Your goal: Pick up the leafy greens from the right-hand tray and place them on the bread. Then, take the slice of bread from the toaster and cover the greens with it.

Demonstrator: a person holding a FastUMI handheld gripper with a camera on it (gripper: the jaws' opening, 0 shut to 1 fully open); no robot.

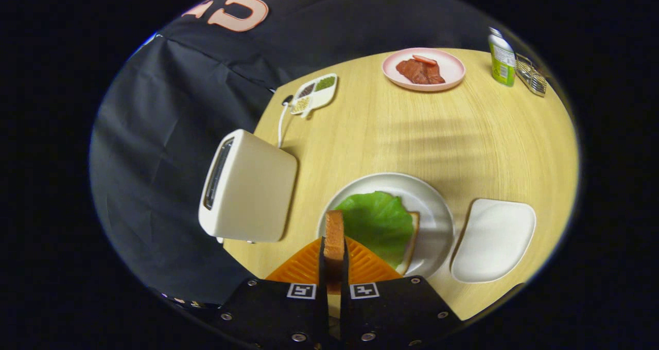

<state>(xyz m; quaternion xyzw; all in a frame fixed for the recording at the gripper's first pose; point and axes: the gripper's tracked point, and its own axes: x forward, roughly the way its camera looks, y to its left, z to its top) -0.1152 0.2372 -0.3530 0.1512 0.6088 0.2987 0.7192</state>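
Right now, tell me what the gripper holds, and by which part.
The gripper is shut on the slice of bread, held upright on edge; both fingers press its flat faces at the lower end, just short of the leafy greens.

No text can be read; the green bottle (502, 62) label seems too small and blurred.

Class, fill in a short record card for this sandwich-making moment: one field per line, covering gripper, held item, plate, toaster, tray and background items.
gripper: shut on bread slice
bread slice: upright, edge-on between fingers
white plate: lettuce leaf lying on bottom bread
toaster: left of plate
white tray: right of plate
background: pink plate of meat, green bottle
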